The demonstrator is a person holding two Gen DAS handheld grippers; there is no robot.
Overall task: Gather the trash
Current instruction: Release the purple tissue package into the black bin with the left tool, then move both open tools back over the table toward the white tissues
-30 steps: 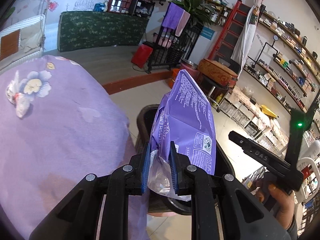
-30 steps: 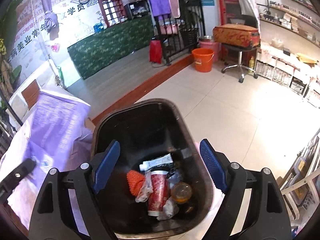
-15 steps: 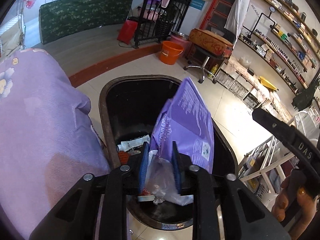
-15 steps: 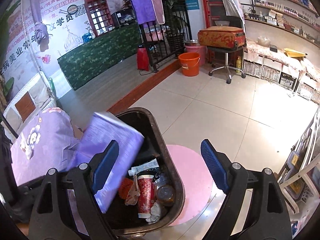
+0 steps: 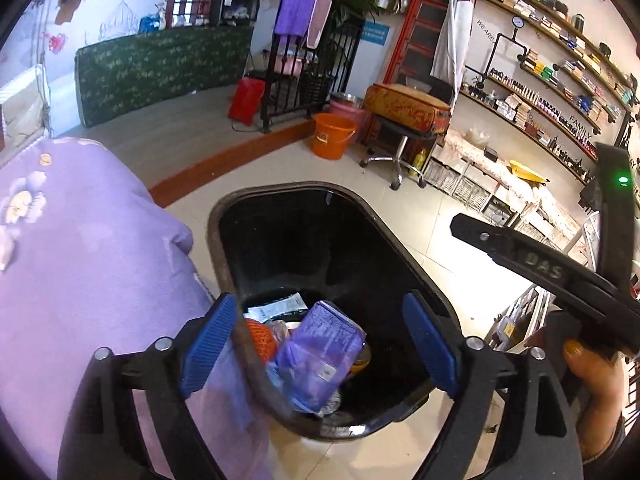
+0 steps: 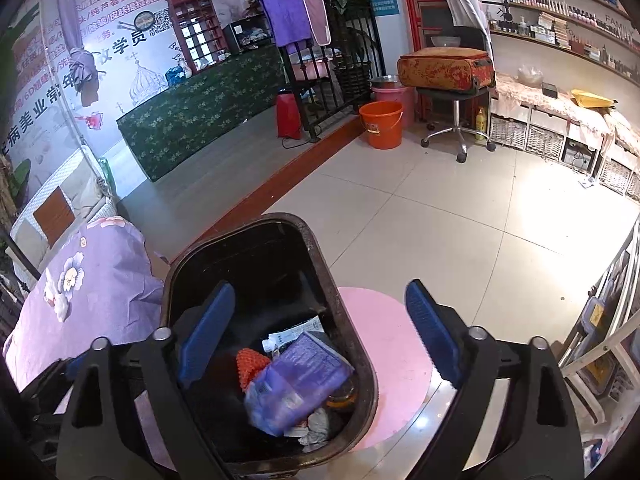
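Note:
A purple packet (image 5: 320, 352) lies loose on the other trash inside the black bin (image 5: 280, 196), next to an orange mesh piece (image 5: 262, 338). My left gripper (image 5: 318, 304) hovers over the bin's near rim; its jaws are opening and nothing is between them. The right wrist view shows the same packet (image 6: 300, 376) in the bin (image 6: 312, 240). My right gripper (image 6: 320, 292) hangs above the bin's right side, its jaws opening, with nothing between them. One of the right gripper's fingers (image 5: 520, 256) and the hand (image 5: 592, 372) holding it show at the right.
A table under a purple flowered cloth (image 5: 80, 260) stands against the bin's left side. A pink round mat (image 6: 392, 344) lies under the bin. An orange bucket (image 6: 382, 124), a wheeled stool (image 6: 452, 132) bearing a suitcase, and a white rack (image 6: 600, 360) stand on the tiled floor.
My left gripper moved from above the table to over the bin, then opened. The purple packet dropped from it into the bin. The right gripper drew back a little.

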